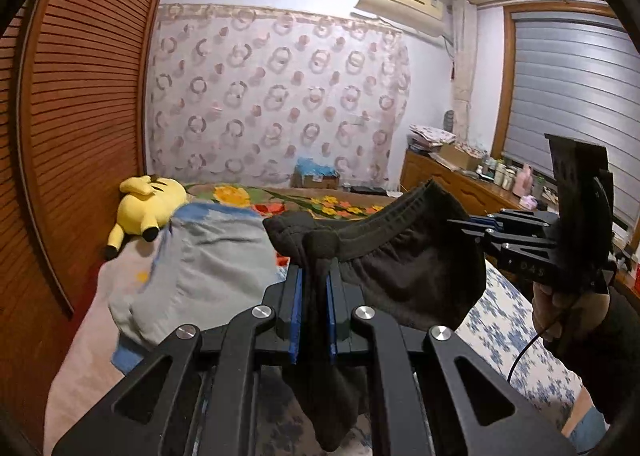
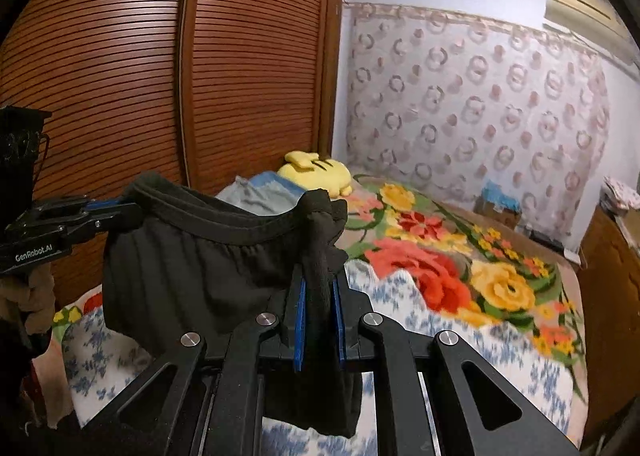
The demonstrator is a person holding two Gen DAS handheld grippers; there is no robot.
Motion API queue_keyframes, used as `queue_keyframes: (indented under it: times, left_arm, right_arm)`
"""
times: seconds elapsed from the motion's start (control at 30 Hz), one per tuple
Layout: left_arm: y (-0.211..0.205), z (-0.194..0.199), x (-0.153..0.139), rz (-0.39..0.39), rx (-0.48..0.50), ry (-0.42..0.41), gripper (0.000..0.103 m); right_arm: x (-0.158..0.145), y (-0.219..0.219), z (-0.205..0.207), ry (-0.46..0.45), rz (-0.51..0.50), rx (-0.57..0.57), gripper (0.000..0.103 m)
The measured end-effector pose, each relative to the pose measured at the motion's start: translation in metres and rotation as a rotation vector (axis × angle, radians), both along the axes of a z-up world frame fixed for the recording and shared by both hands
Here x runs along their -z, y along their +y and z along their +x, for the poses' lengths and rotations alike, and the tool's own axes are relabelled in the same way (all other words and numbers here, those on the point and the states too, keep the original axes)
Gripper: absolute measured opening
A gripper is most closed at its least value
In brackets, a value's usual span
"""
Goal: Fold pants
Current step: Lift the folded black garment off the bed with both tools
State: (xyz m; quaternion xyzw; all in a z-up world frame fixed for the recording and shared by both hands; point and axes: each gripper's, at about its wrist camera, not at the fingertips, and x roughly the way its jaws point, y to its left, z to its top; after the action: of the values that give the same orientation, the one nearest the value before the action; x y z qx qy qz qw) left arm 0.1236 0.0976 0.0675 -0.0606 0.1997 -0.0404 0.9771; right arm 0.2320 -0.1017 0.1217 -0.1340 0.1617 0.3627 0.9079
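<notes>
Left gripper (image 1: 314,288): clamped on one end of the pants' waistband, cloth bunched between its blue pads.
Right gripper (image 2: 320,296): clamped on the other end of the waistband.
Pants (image 1: 408,268): dark, stretched between both grippers (waistband up), hanging down from them above the bed (image 2: 460,276).
Ahead of the grippers: yellow plush toy (image 1: 150,204), grey-blue cloth (image 1: 208,256).

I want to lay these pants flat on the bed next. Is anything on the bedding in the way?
Partly. Both claws, left and right, grip the pants above the blue-flowered sheet, which looks bare. A grey-blue garment and a yellow plush toy lie further back on the wardrobe side.
</notes>
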Motion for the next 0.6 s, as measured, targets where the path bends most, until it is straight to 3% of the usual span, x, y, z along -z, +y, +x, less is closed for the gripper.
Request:
queue_keyframes:
  times: [0.2,0.6]
  left_arm:
    - [0.022,0.013,-0.004,0.016,-0.06,-0.023,0.011]
    - [0.056,0.016,0.024,-0.054,-0.157,0.009,0.011]
  right_arm:
    - [-0.014,0.032,0.029,-0.066,-0.014,-0.038,0.012]
    - [0.002,0.077,0.065,-0.113,-0.086,-0.087,0.012]
